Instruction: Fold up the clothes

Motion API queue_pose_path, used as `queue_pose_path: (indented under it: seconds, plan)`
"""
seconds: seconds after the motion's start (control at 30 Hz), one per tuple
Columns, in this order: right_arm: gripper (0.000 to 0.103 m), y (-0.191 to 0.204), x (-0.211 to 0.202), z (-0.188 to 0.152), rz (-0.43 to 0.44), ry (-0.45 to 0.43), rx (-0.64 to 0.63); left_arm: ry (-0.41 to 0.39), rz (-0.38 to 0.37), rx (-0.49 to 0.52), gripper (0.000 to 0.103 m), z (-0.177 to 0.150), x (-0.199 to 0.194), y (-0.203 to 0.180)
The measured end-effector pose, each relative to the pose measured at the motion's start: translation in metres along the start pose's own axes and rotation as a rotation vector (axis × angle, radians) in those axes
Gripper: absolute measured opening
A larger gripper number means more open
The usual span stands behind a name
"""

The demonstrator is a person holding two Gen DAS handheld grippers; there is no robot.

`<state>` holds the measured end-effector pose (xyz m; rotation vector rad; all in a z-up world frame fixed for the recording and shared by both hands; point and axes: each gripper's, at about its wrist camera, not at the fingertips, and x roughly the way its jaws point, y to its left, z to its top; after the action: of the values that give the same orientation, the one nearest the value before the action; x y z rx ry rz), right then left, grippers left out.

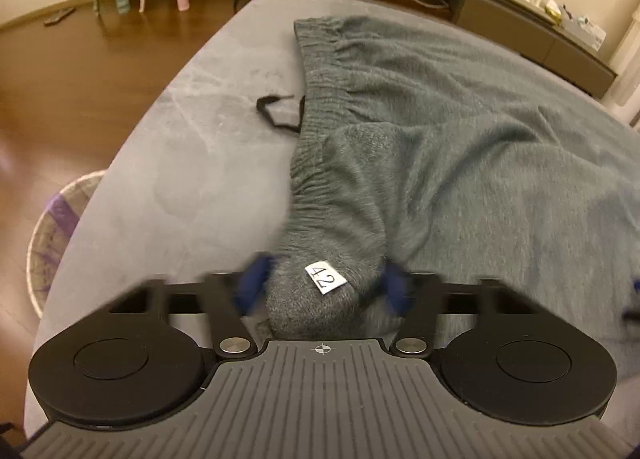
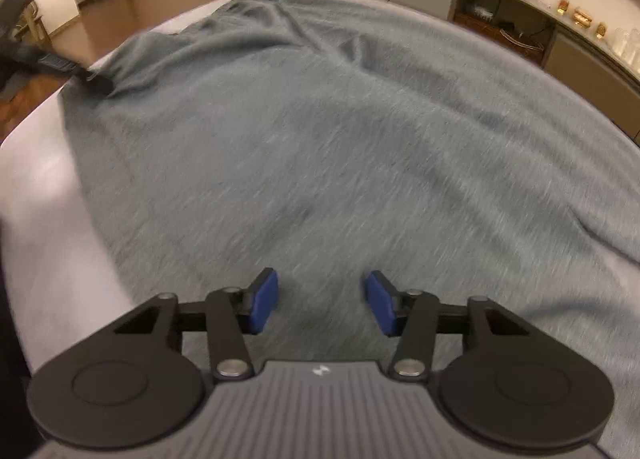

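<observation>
**Left wrist view: waistband gathered, far end waiting**

Left wrist view showed the grey ribbed-waistband knit trousers [image 1: 460,131] spread across the grey suede-like tabletop [image 1: 180,147], filling the centre and right of the frame. At lower centre the left gripper [image 1: 320,291] pinched a bunched corner of the elastic waistband between its blue pads [image 1: 256,287]. A black drawstring loop [image 1: 280,111] lay on the bare tabletop at centre left, just beside the band.

To do this step well, I judged that the pinch should keep all the layers of the band, and that the drawstring should be tucked in before the fold was laid, or it would trail out.

Right wrist view showed the same cloth covering most of the frame, blurred. At lower centre the right gripper [image 2: 320,303] stood spread just above the fabric, nothing between its pads. It would need to take hold of the cloth so both ends travel together and the edges line up.

Only one piece of writing was legible: a small white tag [image 1: 325,278] on the gathered cloth, reading "42".
</observation>
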<state>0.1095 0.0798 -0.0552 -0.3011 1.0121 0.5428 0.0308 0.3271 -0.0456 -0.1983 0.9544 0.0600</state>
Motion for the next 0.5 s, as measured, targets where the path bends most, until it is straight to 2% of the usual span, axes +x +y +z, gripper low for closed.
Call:
queue_pose_path:
  seconds: [0.03, 0.07, 0.13, 0.2, 0.23, 0.27, 0.33, 0.37, 0.4, 0.47, 0.5]
  plan:
    - [0.033, 0.002, -0.003, -0.002, 0.004, 0.018, -0.023, -0.029, -0.013, -0.007, 0.015, 0.006, -0.006, 0.0]
    - [0.03, 0.002, -0.011, -0.003, 0.002, 0.042, -0.041, -0.058, -0.026, -0.014, 0.014, 0.011, -0.013, -0.001]
    - [0.029, 0.003, -0.014, -0.014, -0.022, 0.089, -0.114, -0.099, -0.08, -0.004, 0.015, 0.016, -0.034, 0.001]
    - [0.03, -0.005, -0.019, -0.02, -0.041, 0.135, -0.133, -0.085, -0.151, 0.032, 0.024, 0.012, -0.049, -0.001]
    - [0.03, -0.008, -0.022, -0.022, -0.051, 0.156, -0.141, -0.069, -0.161, 0.06, 0.03, 0.007, -0.049, -0.007]
    - [0.031, -0.012, -0.026, -0.013, -0.06, 0.131, -0.121, -0.066, -0.146, 0.089, 0.031, 0.001, -0.048, -0.014]
    - [0.038, -0.01, -0.042, 0.029, -0.048, 0.008, -0.06, -0.075, -0.132, 0.119, 0.031, -0.009, -0.042, -0.031]
    - [0.049, -0.007, -0.049, 0.051, -0.043, -0.06, -0.034, -0.076, -0.138, 0.117, 0.03, -0.013, -0.04, -0.038]
    - [0.054, 0.0, -0.056, 0.071, -0.043, -0.118, -0.025, -0.084, -0.142, 0.127, 0.029, -0.018, -0.038, -0.048]
    - [0.072, 0.022, -0.058, 0.123, -0.041, -0.224, -0.035, -0.124, -0.148, 0.202, 0.028, -0.029, -0.039, -0.074]
    - [0.075, 0.036, -0.051, 0.148, -0.035, -0.241, -0.044, -0.131, -0.16, 0.234, 0.028, -0.035, -0.04, -0.085]
